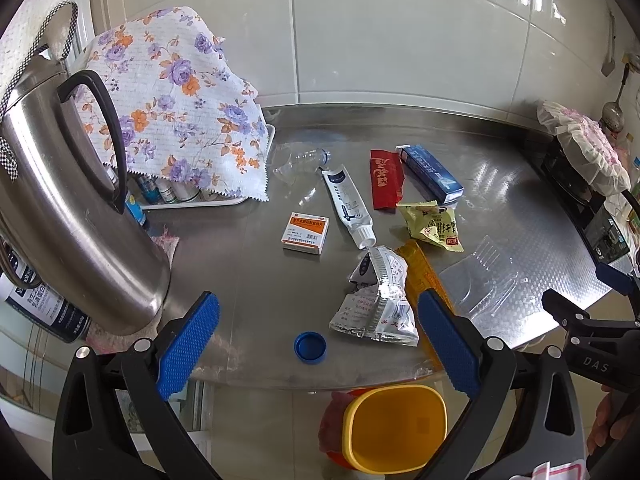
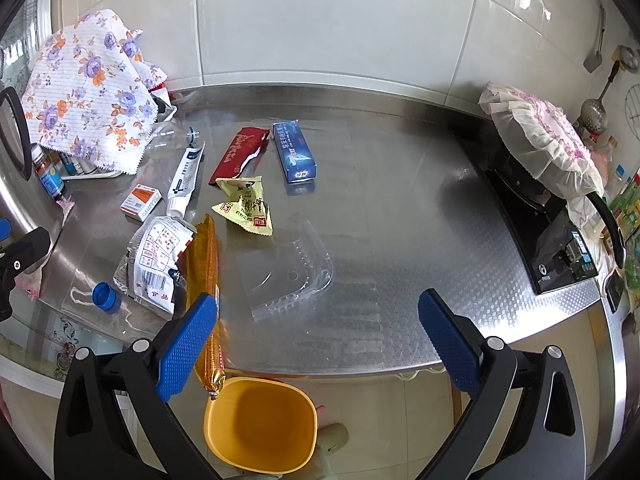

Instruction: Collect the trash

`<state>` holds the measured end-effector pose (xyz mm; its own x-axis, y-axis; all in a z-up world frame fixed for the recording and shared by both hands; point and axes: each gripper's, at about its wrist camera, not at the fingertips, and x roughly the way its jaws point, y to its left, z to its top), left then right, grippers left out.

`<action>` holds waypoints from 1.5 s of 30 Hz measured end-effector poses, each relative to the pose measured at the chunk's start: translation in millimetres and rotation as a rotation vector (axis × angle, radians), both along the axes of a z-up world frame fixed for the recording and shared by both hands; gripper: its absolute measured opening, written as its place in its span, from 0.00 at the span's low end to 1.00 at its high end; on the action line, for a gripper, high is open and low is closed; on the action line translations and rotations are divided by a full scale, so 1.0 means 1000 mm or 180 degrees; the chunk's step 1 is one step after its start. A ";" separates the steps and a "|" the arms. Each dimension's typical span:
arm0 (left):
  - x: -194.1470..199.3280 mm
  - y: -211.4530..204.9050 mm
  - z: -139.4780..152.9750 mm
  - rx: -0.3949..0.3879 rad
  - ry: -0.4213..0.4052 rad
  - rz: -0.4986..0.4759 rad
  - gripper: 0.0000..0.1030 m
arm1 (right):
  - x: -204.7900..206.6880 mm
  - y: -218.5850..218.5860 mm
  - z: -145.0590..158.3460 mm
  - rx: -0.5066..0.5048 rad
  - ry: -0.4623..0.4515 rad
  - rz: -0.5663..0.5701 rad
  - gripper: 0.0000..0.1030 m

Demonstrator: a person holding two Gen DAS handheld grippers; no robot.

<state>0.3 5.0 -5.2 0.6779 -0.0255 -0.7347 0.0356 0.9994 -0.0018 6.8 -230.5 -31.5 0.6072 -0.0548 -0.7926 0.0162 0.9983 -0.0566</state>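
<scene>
Trash lies on the steel counter (image 2: 400, 208): a silver foil packet (image 1: 376, 300) (image 2: 154, 258), a blue cap (image 1: 310, 347) (image 2: 105, 297), an orange wrapper (image 2: 204, 272), a yellow snack bag (image 1: 434, 224) (image 2: 246, 204), a clear plastic tray (image 2: 292, 276), a red wrapper (image 1: 385, 179), a toothpaste tube (image 1: 349, 205), a blue box (image 1: 432, 174) and an orange-white box (image 1: 306, 233). A yellow bin (image 1: 396, 428) (image 2: 260, 424) stands on the floor below the counter edge. My left gripper (image 1: 316, 340) is open above the cap. My right gripper (image 2: 318, 344) is open and empty near the front edge.
A steel kettle (image 1: 68, 216) stands at the left, beside a tray of bottles under a floral cloth (image 1: 176, 104). A stove with a covered pan (image 2: 540, 140) is at the right. A crushed clear bottle (image 1: 304, 162) lies near the cloth.
</scene>
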 end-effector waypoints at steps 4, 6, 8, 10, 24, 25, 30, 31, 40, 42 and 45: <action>0.001 0.002 -0.002 -0.0091 0.0027 0.0014 0.96 | 0.001 -0.004 -0.003 0.0022 0.0016 -0.0027 0.97; 0.002 0.002 -0.005 -0.0082 0.0060 0.0021 0.96 | 0.002 -0.006 -0.006 0.0037 0.0033 -0.0033 0.97; 0.003 0.002 -0.008 -0.0070 0.0100 0.0027 0.96 | 0.004 -0.008 -0.010 0.0045 0.0058 -0.0038 0.97; 0.004 0.002 -0.012 -0.0075 0.0114 0.0036 0.96 | 0.005 -0.009 -0.013 0.0052 0.0080 -0.0039 0.97; 0.022 0.034 -0.054 -0.0239 0.0318 0.0256 0.96 | 0.044 -0.014 -0.045 0.0086 0.0267 -0.0069 0.97; 0.024 0.037 -0.057 -0.0242 0.0308 0.0279 0.96 | 0.048 -0.014 -0.047 0.0084 0.0279 -0.0076 0.97; 0.033 0.049 -0.073 -0.0306 0.0417 0.0322 0.96 | 0.067 -0.017 -0.060 0.0070 0.0358 -0.0112 0.97; 0.034 0.050 -0.076 -0.0331 0.0436 0.0305 0.96 | 0.071 -0.018 -0.063 0.0072 0.0380 -0.0116 0.97; 0.042 0.037 -0.085 -0.0610 0.0417 -0.0049 0.95 | 0.099 -0.021 -0.098 0.0235 0.0700 -0.0034 0.65; 0.049 0.023 -0.086 -0.0536 0.0426 -0.0145 0.95 | 0.101 -0.023 -0.100 0.0327 0.0700 -0.0008 0.62; 0.056 0.003 -0.088 -0.0414 0.0432 -0.0285 0.95 | 0.103 -0.023 -0.098 0.0345 0.0671 0.0053 0.44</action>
